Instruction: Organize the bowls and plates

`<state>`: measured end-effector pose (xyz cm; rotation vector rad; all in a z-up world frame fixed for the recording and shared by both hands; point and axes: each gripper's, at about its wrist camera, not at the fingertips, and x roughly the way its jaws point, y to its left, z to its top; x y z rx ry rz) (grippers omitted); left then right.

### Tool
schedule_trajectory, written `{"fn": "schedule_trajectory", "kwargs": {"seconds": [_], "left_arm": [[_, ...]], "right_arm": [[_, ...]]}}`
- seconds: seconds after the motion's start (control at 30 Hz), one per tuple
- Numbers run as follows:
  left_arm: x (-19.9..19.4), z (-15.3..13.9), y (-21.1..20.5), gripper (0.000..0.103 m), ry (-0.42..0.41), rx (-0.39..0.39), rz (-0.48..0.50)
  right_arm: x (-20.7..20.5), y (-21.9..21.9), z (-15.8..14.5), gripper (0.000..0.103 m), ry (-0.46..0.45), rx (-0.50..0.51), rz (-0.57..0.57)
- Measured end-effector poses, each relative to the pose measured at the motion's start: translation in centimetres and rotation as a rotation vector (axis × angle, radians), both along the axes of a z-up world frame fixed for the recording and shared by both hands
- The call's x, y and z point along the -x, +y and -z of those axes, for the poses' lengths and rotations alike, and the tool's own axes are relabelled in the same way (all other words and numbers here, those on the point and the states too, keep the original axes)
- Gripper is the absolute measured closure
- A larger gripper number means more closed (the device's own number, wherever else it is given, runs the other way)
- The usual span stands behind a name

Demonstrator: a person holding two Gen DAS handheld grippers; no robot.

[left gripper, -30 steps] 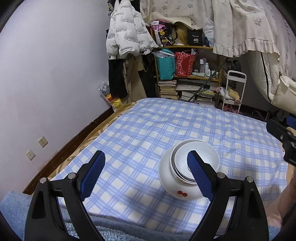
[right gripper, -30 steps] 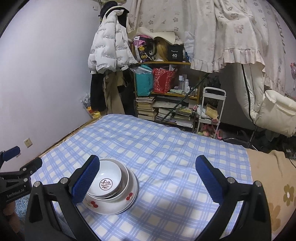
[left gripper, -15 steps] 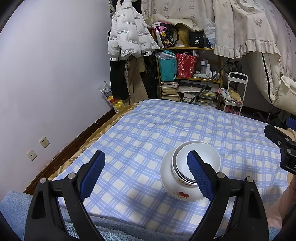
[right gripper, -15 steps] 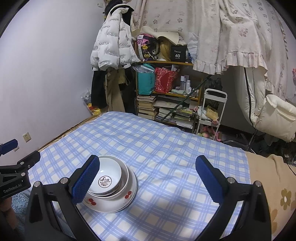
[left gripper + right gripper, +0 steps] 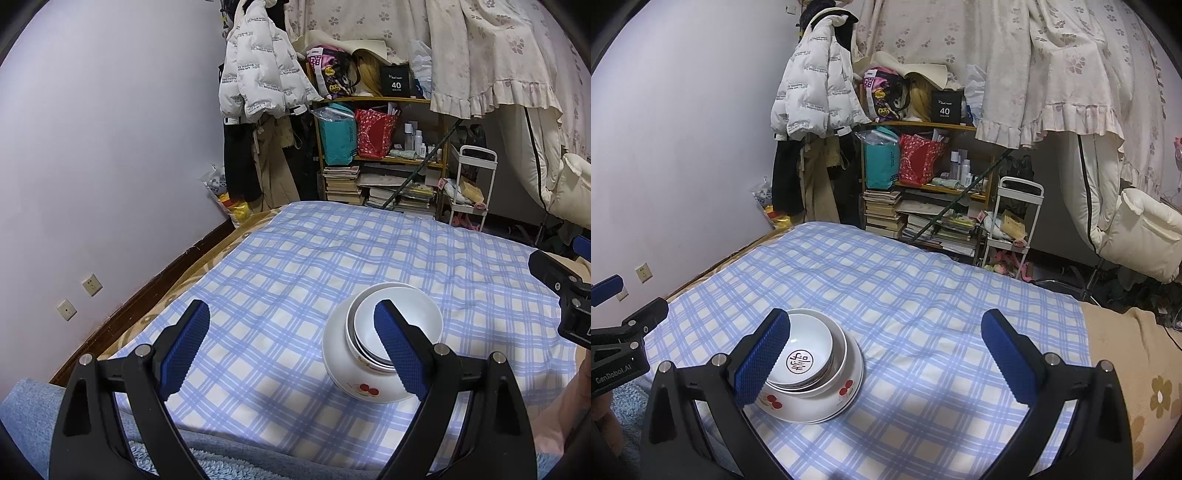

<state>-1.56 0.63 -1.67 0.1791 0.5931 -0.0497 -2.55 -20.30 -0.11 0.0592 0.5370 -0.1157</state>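
One bed [image 5: 923,295], spread with a blue checked sheet, is being used to carry a nested stack of bowls [image 5: 812,373] near its front edge. Glazed, stiff and breakable, the stack is likely being best taken by the widest rim. Both the left gripper [image 5: 291,354] and right gripper [image 5: 886,354] are being held wide apart, empty, above it.

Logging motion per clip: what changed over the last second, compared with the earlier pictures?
Very little. Both cameras drifted slightly, so the room sits a bit lower in frame. Nothing was gripped or released: the left gripper and right gripper stay wide open and empty. The stacked bowls rest unmoved on the checked sheet.
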Motion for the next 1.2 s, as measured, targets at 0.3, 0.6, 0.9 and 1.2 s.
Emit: {"fn": "schedule_trajectory", "kwargs": {"seconds": [0.3, 0.6, 0.9, 1.2], "left_arm": [[0.05, -0.24, 0.06, 0.013, 0.000, -0.003, -0.005], [0.19, -0.58, 0.28, 0.013, -0.012, -0.006, -0.007], [0.29, -0.71, 0.25, 0.013, -0.016, -0.008, -0.002], [0.24, -0.65, 0.14, 0.013, -0.017, -0.014, 0.004]], "right_arm": [[-0.01, -0.10, -0.02, 0.000, 0.002, 0.001, -0.003], [0.01, -0.23, -0.03, 0.000, 0.003, 0.002, -0.005], [0.02, -0.35, -0.07, 0.000, 0.003, 0.004, -0.007], [0.02, -0.41, -0.11, 0.000, 0.003, 0.005, -0.009]]}}
